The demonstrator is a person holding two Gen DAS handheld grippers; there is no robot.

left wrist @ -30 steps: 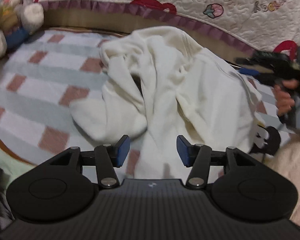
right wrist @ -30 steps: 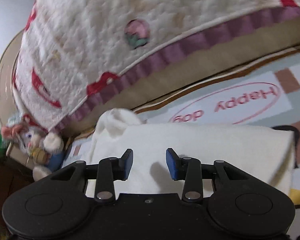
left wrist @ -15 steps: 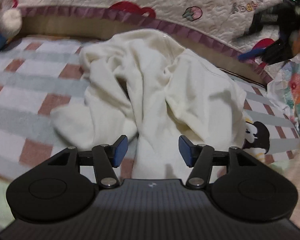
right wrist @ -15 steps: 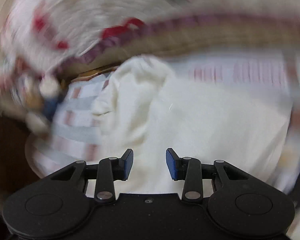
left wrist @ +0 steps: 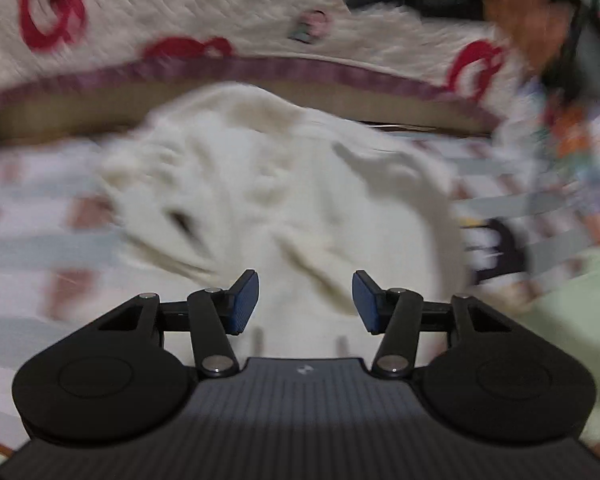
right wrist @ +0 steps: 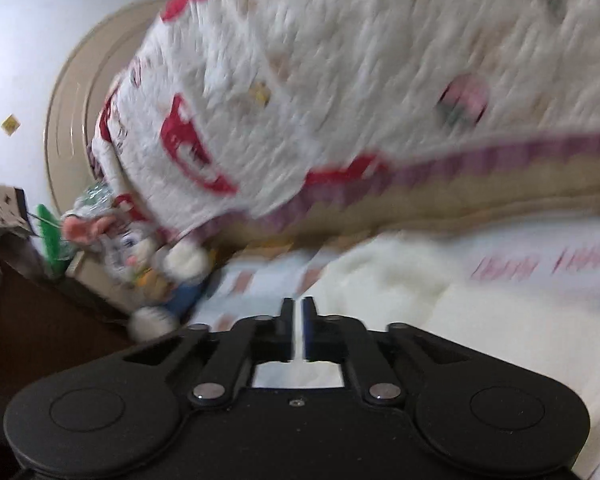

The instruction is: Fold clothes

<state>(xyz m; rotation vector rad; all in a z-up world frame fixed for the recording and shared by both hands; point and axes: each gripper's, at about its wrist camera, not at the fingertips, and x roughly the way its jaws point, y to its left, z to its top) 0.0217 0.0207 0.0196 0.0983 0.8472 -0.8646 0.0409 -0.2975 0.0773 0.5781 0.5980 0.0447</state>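
Your left gripper is hovering open, the garment lying rumpled straight ahead; your right gripper is pinching almost closed at the garment's left edge, apparently empty.

Quilted bedspread against a white wall.

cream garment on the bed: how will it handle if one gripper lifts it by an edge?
Likely floppy: the cream garment lies in soft rumpled folds, so it should drape and sag from one pinch. Probably light yet bulky, since it looks thick and fleecy. It may drag on the striped bedsheet rather than slide, so the open left gripper should support a second point.
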